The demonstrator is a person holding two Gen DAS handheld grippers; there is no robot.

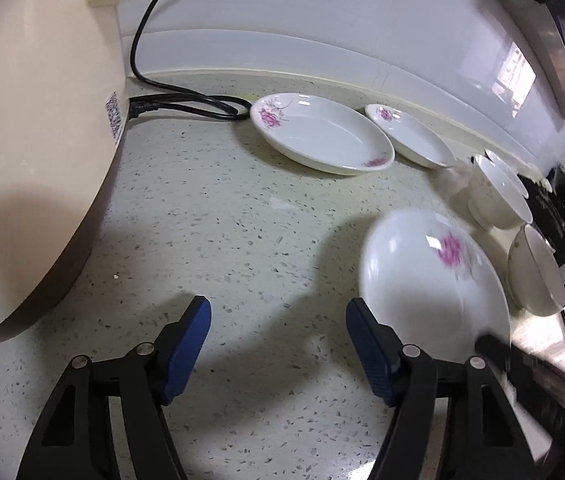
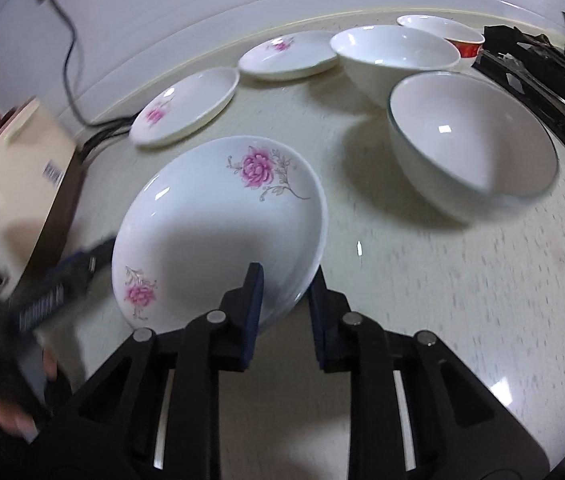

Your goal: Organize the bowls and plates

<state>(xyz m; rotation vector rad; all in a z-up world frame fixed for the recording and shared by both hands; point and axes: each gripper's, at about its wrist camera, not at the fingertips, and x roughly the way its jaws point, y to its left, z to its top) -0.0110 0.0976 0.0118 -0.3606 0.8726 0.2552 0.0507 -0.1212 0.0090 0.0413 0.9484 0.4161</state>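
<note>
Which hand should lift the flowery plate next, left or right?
Right. The right tongs already pinch the near rim of the white plate with pink flowers. The left tongs hang open over bare speckled countertop, beside the plate, holding nothing.

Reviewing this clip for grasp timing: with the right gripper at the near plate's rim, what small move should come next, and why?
Probably lift the near flowered plate slightly. The right gripper has its fingers either side of the rim, seemingly clamped, and the plate already looks tilted off the countertop. The left gripper is open and empty, and two more flowered plates wait behind for stacking.
</note>
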